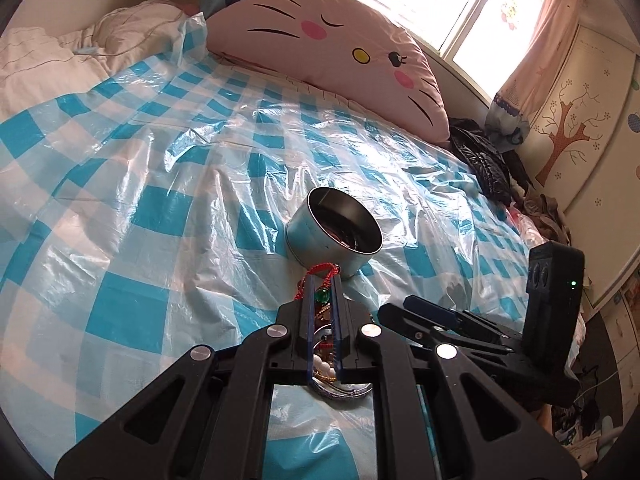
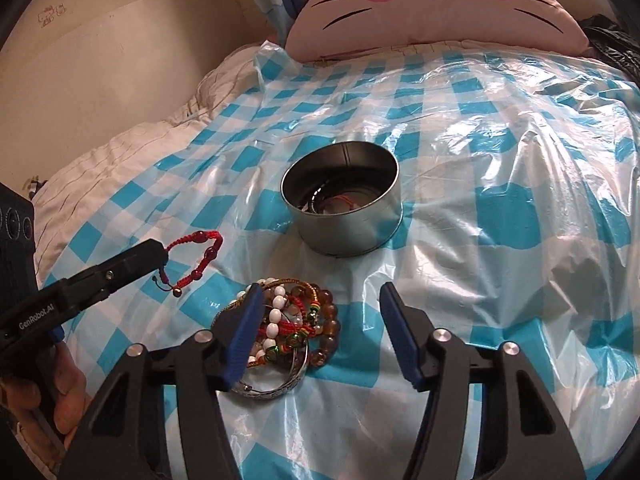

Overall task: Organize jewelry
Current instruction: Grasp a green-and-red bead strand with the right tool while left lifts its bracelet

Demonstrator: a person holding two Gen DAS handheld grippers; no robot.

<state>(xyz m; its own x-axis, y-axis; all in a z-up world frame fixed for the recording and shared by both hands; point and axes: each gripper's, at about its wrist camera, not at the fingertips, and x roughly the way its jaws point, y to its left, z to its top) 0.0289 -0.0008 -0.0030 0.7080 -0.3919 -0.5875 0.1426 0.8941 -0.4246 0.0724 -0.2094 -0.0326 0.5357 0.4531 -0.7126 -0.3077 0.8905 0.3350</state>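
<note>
The left gripper (image 2: 162, 254) is pinched on a red bracelet (image 2: 198, 256), held clear for the tin (image 2: 342, 236), while the right gripper (image 2: 320, 320) is spread over the pile (image 2: 296, 328).

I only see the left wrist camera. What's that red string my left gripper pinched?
Observer: A red bracelet with red beads. It hangs from the left gripper, clear of the pile.
Operator: Is my right gripper holding something?
Observer: No. The right gripper is open above the pile, gripping nothing.
Operator: Is the tin empty?
Observer: No. The tin holds a dark ring and an orange cord.
</note>
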